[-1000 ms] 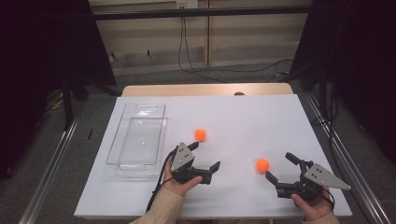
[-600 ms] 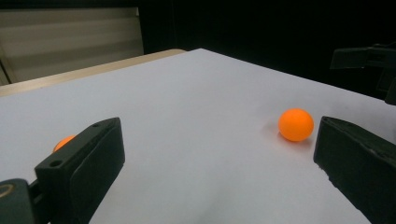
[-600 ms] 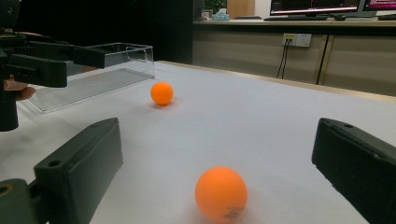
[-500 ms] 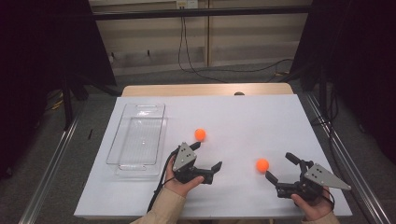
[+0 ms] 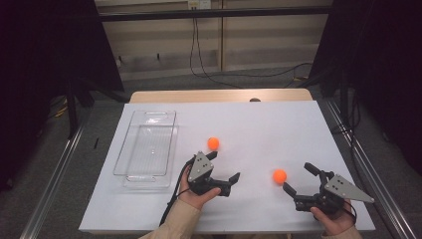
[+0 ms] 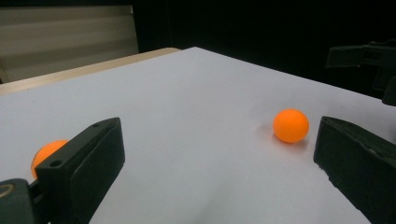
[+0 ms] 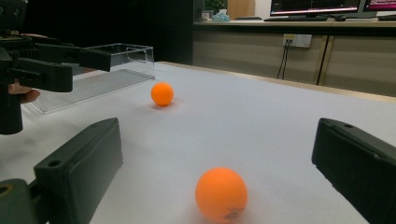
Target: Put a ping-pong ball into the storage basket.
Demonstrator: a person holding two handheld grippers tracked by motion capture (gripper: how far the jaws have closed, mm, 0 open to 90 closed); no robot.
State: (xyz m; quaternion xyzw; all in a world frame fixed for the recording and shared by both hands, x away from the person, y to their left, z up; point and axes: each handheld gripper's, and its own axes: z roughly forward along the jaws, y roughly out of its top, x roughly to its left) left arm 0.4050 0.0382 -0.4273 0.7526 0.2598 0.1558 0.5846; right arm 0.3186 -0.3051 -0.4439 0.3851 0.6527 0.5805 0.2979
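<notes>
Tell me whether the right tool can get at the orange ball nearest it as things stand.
Probably yes. The right tool is open and points at the near ball, which lies on bare table just ahead of the jaws. In the right gripper view the ball sits between them with nothing in the way.

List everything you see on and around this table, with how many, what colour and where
Balls: two, orange; far ball mid-table by the left gripper, near ball just ahead of the right gripper.
Tray: one, clear plastic, left part of the table, nothing inside.
Table cover: one, white, over a wooden top.
Cables: dark, on the floor behind the table.
Monitors: two, lit, on a counter in the right gripper view.
Left gripper: black, open, holding nothing.
Right gripper: black, open, holding nothing.
Hands: two, at the near edge.
</notes>
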